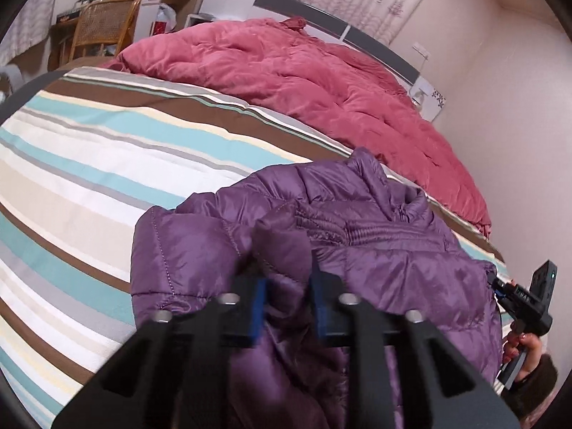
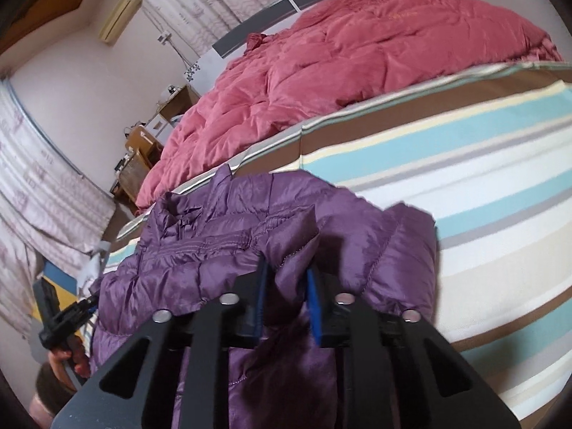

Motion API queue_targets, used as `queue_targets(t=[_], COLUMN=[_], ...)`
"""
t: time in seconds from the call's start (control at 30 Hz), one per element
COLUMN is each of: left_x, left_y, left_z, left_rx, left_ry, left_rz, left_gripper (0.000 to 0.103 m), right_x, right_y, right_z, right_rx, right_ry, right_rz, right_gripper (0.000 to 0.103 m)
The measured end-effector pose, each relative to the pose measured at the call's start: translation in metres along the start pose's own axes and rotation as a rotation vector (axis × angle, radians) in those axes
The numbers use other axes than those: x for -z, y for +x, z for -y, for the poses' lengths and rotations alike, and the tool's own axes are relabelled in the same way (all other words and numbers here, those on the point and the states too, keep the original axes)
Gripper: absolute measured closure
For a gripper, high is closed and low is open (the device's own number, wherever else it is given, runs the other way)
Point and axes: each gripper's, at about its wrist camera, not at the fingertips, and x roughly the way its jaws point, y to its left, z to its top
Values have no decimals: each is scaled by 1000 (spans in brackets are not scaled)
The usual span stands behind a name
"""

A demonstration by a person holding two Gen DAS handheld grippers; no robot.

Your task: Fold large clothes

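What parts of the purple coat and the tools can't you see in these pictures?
- Purple jacket: its bottom is hidden behind the left tool and cut off by the left wrist view's lower edge.
- Right tool: jacket fabric bunched between the fingers hides where the tips meet.
- The jacket's underside: hidden against the striped sheet.

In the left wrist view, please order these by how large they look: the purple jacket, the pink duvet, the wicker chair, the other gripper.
1. Pink duvet and purple jacket: they look similar, and the jacket is much nearer, so I cannot rank them.
2. Wicker chair.
3. Right gripper: looks smallest.
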Motion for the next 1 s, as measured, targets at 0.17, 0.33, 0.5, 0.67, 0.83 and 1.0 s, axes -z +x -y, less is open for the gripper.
queue_targets(t=[0.17,0.33,0.5,0.67,0.83,1.0], left_x=[-18,-40,-53,-57,-50,-40], left_y=[-13,-5,19,48,65,81], left_z=[0,13,19,19,16,12], left_rx=[8,-49,-110,-176,-214,-249], left_ry=[-49,-13,-12,-7,0,25], left_rz=[62,83,78,56,45,37], left_gripper=[91,91,91,91,91,90], right_x=[-19,-39,-49,-51,-45,-38], right_y=[-10,-1,22,49,68,84], right_z=[-12,-20,-15,-12,-17,-23], right_rx=[16,47,98,187,279,351], right_ry=[-28,-29,7,-17,-85,-164], right_rz=[63,83,82,67,58,52], right_gripper=[90,90,90,90,90,90])
